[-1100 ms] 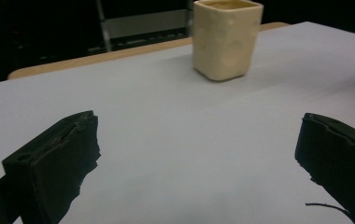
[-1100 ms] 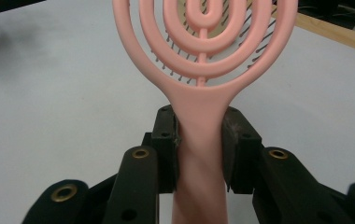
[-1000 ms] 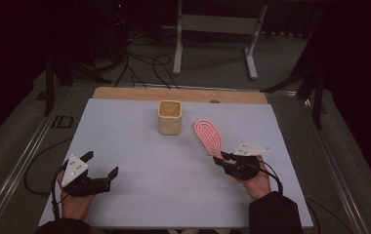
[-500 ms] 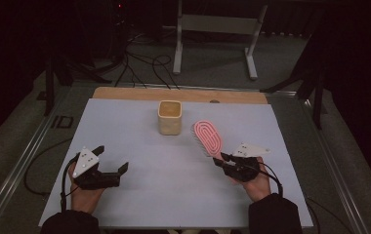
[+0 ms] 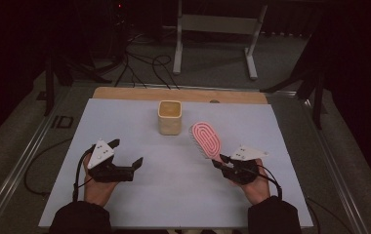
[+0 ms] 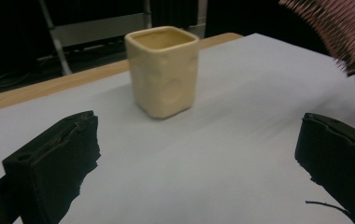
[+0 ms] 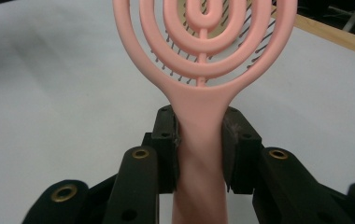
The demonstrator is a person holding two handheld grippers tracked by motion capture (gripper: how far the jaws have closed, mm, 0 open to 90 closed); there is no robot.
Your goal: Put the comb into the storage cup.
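Observation:
A cream square cup (image 5: 170, 117) stands upright at the table's back centre, and it also appears ahead of the jaws in the left gripper view (image 6: 162, 70). My right gripper (image 5: 221, 162) is shut on the handle of a pink hairbrush (image 5: 205, 139), whose oval head points up and away toward the cup. The right gripper view shows the pads (image 7: 166, 144) clamping the brush handle (image 7: 202, 121). At front left, my left gripper (image 5: 126, 151) is open and holds nothing, aimed toward the cup. The brush's bristles (image 6: 339, 28) show at the top right of the left gripper view.
A white sheet (image 5: 125, 117) covers the table, with a wooden strip (image 5: 125, 92) along the far edge. Behind the table stand a metal frame (image 5: 213, 24) and cables on the floor (image 5: 144, 63). Metal rails run along both table sides.
My left gripper has moved right and slightly forward across the table, still open. The right gripper and the brush have stayed put.

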